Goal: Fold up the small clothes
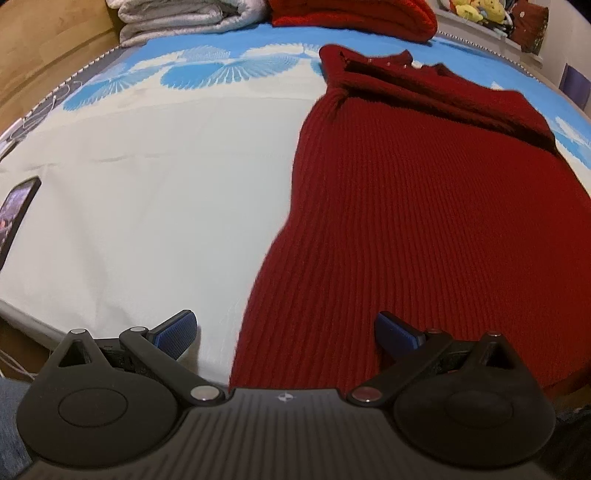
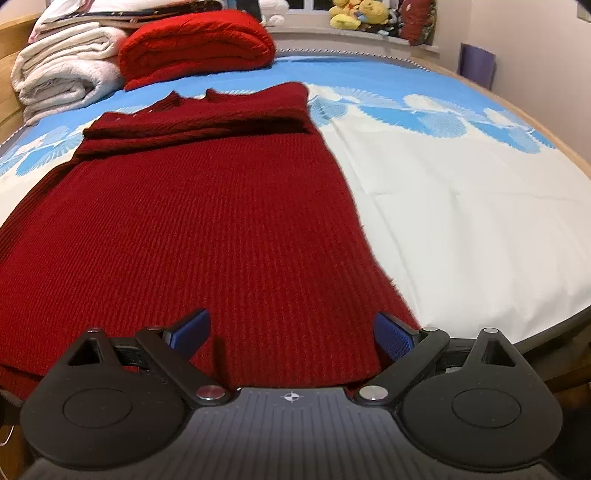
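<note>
A dark red ribbed sweater (image 1: 424, 221) lies flat on the bed (image 1: 147, 192), filling the right of the left wrist view. The left hand-held gripper (image 1: 286, 334) at bottom centre is spread wide, holding nothing. The right hand-held gripper (image 2: 291, 332) gapes equally wide over the sweater's near hem, empty.

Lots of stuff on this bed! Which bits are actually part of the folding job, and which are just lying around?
Part of the job:
dark red knitted sweater
left gripper, open
right gripper, open

Just lying about:
bright red folded blanket
white folded blankets
plush toys
tablet
</note>
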Demonstrator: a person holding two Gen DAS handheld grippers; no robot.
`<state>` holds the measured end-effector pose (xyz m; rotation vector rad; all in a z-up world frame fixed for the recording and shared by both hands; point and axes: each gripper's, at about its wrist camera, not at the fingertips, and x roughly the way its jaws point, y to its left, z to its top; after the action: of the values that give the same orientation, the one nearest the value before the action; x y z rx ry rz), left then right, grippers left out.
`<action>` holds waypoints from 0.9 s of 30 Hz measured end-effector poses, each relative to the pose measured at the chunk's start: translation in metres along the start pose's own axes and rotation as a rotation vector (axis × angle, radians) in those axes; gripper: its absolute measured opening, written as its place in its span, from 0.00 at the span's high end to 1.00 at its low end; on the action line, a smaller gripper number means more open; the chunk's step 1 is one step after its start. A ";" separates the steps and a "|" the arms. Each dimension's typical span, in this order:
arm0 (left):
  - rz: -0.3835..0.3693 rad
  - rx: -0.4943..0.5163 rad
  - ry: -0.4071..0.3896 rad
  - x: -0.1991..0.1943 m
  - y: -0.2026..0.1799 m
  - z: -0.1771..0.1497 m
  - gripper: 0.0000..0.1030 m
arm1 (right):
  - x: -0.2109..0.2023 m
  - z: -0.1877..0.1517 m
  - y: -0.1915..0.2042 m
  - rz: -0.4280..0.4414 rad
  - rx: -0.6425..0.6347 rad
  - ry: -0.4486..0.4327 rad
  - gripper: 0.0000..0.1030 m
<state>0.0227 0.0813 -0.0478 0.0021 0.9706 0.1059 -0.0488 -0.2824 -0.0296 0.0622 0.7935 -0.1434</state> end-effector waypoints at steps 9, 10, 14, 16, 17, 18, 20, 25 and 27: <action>-0.055 -0.038 -0.010 0.015 0.028 0.045 0.00 | 0.015 0.026 -0.058 -0.053 0.252 0.004 0.07; -0.072 -0.050 0.023 0.022 0.031 0.047 0.00 | 0.020 0.028 -0.065 -0.049 0.280 0.028 0.07; -0.089 -0.095 0.070 0.040 0.033 0.044 0.00 | 0.049 0.028 -0.081 -0.099 0.335 0.164 0.06; -0.102 -0.064 0.070 0.039 0.026 0.044 0.00 | 0.051 0.027 -0.080 -0.117 0.334 0.162 0.03; -0.118 -0.047 0.069 0.038 0.022 0.043 0.00 | 0.051 0.027 -0.077 -0.103 0.328 0.161 0.02; -0.142 -0.029 0.071 0.037 0.018 0.043 0.00 | 0.051 0.027 -0.074 -0.085 0.319 0.161 0.03; -0.208 0.020 0.079 0.034 0.008 0.040 0.00 | 0.049 0.026 -0.065 -0.026 0.259 0.160 0.12; -0.223 0.048 0.009 0.029 0.005 0.035 0.75 | 0.041 0.017 -0.078 0.099 0.322 0.130 0.79; -0.293 -0.041 0.037 0.027 0.017 0.038 0.80 | 0.040 0.013 -0.090 0.144 0.383 0.122 0.81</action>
<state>0.0677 0.1028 -0.0480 -0.1800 0.9961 -0.1445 -0.0257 -0.3766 -0.0488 0.4925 0.8719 -0.1546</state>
